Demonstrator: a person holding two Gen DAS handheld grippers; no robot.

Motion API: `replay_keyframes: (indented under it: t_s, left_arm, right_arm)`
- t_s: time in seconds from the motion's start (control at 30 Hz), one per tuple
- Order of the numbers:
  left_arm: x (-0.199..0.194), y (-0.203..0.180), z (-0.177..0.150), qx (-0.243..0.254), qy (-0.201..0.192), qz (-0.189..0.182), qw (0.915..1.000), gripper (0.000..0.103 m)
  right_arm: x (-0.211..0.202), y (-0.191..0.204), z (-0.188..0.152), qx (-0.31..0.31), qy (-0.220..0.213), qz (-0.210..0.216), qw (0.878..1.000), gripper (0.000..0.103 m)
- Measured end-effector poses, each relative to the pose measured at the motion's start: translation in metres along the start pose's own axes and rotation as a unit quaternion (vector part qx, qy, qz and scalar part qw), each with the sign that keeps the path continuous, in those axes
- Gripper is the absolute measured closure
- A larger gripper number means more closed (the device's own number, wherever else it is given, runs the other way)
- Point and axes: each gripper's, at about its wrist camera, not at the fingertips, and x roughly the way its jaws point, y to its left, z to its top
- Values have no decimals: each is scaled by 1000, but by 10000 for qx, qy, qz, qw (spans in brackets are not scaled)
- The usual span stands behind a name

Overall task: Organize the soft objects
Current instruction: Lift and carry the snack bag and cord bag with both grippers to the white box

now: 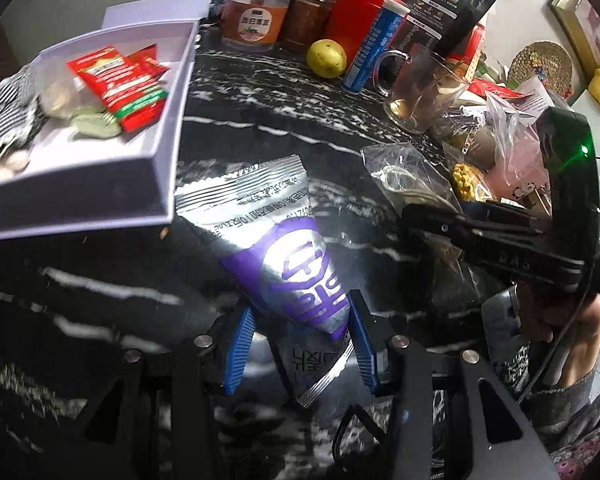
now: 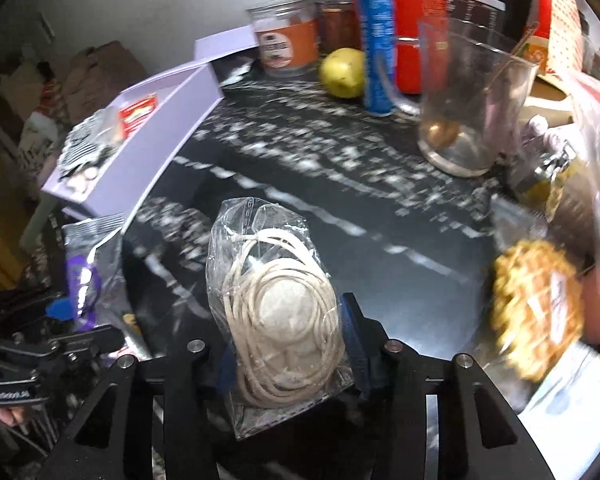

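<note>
Silver pouch [image 1: 276,248] pinched within left tool [image 1: 300,344].

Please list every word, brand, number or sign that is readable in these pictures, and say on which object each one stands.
"DAS": raised letters on the black body of the right gripper, left wrist view.
Silver and purple foil sachet in the left gripper: large purple characters and small print, upside down and not legible.
Clear plastic jar with orange label: dark strip with Chinese characters, too blurred.
Blue tube, red flat packets, black pouch: too small.
</note>
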Motion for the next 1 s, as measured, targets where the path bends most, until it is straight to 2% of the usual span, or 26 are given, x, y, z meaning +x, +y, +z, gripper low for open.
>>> replay_keyframes:
  t_s: [0.4, 0.53, 0.67, 0.87, 1.0]
  left_arm:
    - [-30, 15, -45, -356, -42, 129, 9993, 58]
    - [-34, 22, -54, -520, -138, 39, 9985, 58]
    - [-30, 28, -57, -748, -207, -117, 9969, 53]
    - [-24, 18, -50, -456, -422, 248, 9978, 48]
    - [-21, 16, -48, -327, -519, 333, 9976, 46]
  right_arm:
    - [-4, 57, -30, -486, 136, 388, 9980, 59]
    - [-4, 69, -38, -580, 174, 445, 9972, 59]
    - [-7, 74, -45, -615, 181, 389, 9972, 58]
    - [-11, 74, -53, -571, 176, 322, 9977, 58]
    - [-12, 73, -56, -520, 166, 303, 9980, 58]
